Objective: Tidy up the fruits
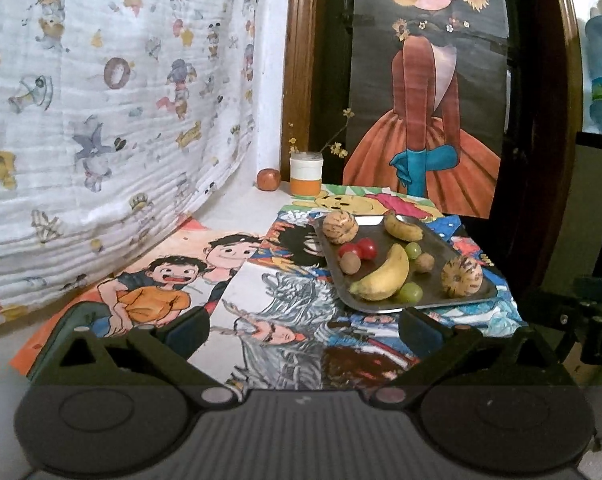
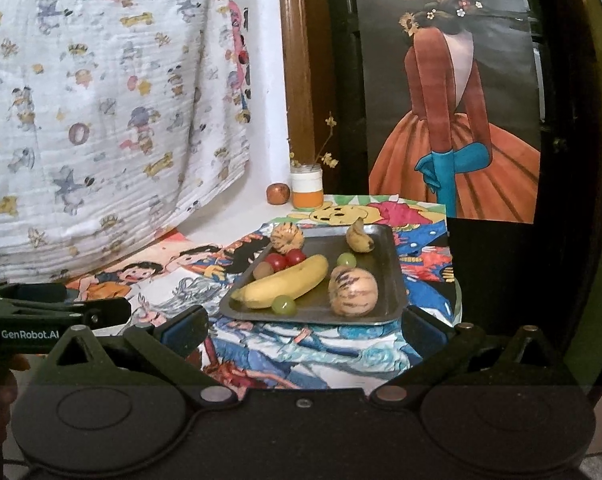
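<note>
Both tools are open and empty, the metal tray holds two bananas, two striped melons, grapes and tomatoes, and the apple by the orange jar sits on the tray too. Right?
Not quite. The apple is not on the tray; it sits on the white surface behind it, beside the orange jar, as the right wrist view shows. The rest holds: left tool and right tool are open and empty.

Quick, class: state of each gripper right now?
Left gripper: open, holding nothing.
Right gripper: open, holding nothing.
</note>
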`<state>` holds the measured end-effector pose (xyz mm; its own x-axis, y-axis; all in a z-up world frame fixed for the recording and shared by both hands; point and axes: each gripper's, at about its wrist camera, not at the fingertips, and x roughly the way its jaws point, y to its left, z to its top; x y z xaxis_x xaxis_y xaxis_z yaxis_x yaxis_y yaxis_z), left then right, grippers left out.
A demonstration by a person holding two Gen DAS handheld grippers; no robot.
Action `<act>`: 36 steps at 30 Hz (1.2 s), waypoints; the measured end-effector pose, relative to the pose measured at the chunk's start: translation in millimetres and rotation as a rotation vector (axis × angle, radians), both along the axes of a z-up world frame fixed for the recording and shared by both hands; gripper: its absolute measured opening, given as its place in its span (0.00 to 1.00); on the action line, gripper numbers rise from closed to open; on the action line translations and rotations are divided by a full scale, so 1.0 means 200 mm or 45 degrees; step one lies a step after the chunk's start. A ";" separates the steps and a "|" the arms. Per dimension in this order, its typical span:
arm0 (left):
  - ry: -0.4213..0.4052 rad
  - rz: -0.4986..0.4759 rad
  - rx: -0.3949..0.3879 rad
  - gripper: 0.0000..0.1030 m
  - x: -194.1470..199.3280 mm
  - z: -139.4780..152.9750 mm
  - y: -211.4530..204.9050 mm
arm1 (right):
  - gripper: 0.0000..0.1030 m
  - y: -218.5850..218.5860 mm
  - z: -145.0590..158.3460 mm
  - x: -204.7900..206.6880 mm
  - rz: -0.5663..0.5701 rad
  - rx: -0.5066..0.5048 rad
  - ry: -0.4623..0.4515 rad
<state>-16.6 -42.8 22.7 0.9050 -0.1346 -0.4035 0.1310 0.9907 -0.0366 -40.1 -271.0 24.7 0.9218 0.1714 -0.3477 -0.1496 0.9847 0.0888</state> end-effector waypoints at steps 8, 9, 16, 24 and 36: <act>0.028 -0.001 -0.007 1.00 -0.01 -0.04 0.04 | 0.99 0.02 -0.02 0.00 -0.007 -0.001 0.021; 0.028 -0.001 -0.011 1.00 -0.01 -0.04 0.04 | 0.99 0.02 -0.02 0.00 -0.007 0.000 0.023; 0.030 0.002 -0.016 1.00 0.00 -0.05 0.05 | 0.99 0.02 -0.02 0.01 -0.010 -0.001 0.035; 0.033 0.001 -0.015 1.00 0.00 -0.05 0.05 | 0.99 0.02 -0.03 0.01 -0.008 0.004 0.047; 0.034 0.004 -0.015 1.00 0.00 -0.05 0.04 | 0.99 0.02 -0.03 0.01 -0.009 0.005 0.047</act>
